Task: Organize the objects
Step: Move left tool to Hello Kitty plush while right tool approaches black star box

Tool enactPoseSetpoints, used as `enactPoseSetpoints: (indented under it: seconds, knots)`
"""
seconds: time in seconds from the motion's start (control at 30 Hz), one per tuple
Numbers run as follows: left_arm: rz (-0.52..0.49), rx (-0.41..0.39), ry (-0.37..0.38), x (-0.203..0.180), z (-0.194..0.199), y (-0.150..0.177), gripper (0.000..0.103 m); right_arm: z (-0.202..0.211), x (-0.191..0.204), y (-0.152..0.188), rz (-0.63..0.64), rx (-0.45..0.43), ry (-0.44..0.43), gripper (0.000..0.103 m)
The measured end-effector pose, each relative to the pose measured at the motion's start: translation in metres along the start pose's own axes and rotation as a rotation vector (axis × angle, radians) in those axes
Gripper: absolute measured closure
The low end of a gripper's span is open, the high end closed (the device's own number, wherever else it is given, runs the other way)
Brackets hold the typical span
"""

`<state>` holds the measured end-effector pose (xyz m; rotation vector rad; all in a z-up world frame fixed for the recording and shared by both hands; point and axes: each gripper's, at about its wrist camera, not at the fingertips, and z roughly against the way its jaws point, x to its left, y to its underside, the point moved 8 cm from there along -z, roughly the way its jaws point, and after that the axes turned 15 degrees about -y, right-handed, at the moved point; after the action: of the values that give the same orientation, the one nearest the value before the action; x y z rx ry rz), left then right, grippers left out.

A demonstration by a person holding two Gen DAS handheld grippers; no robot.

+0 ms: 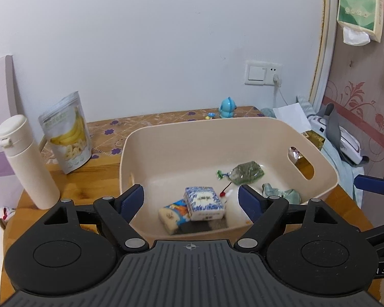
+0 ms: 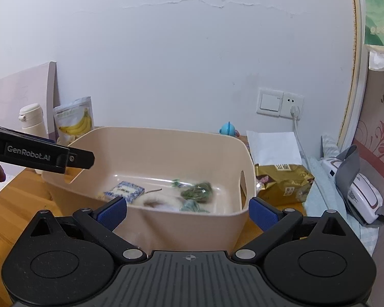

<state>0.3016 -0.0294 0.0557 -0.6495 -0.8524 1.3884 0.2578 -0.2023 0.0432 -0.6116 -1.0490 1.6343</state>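
- Left wrist view: our left gripper (image 1: pixel 190 200) hangs over the near end of the bin (image 1: pixel 151 138), jaws apart and nothing between the pads.
- Right wrist view: our right gripper (image 2: pixel 188 211) sits just outside the bin's near wall, jaws spread wide and empty.
- Already in the bin lie a blue-and-white tissue pack (image 1: pixel 204 203), a snack packet (image 1: pixel 172 215) partly under it, a clear bag of green leaves (image 1: pixel 247 172) and a crumpled green wrapper (image 1: pixel 281 194).
- Still out on the table (image 1: pixel 61 176): a white bottle (image 1: pixel 25 161) and a banana-chip pouch (image 1: pixel 67 133) standing left of the bin, and a gold bag (image 2: pixel 281 181) just beside the bin's right wall.
- We judge the pouch light and crinkly, with smooth film that could slip; pinching the flat top seam should hold better than squeezing the puffed middle.
- The bottle looks rigid, smooth and probably the heaviest piece, though we cannot tell whether it is full. We would grip the body below the cap, straight across.
- The gold bag looks soft and wrinkled; a gathered fold near its top gives the pads something to bite.
- A blue toy (image 1: pixel 227 107) stands at the table's far edge, near the wall.
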Motion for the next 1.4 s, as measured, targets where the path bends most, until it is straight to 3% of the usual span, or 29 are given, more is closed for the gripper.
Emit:
enactPoseSetpoints:
  seconds: [0.37,1.0,1.23,1.4]
  knots:
    - [0.004,0.036,-0.002,0.009,0.022,0.031,0.02,0.012,0.007,0.023,-0.016,0.037,-0.013,0.0]
    - [-0.004,0.246,0.012,-0.009,0.005,0.115,0.02,0.004,0.019,0.066,-0.053,0.127,-0.055,0.0]
    - [-0.003,0.305,0.023,-0.013,-0.01,0.131,0.021,-0.008,0.026,0.078,-0.057,0.163,-0.069,0.0]
    - [0.013,0.333,0.032,-0.008,-0.019,0.136,0.038,-0.017,0.031,0.083,-0.057,0.184,-0.078,0.0]
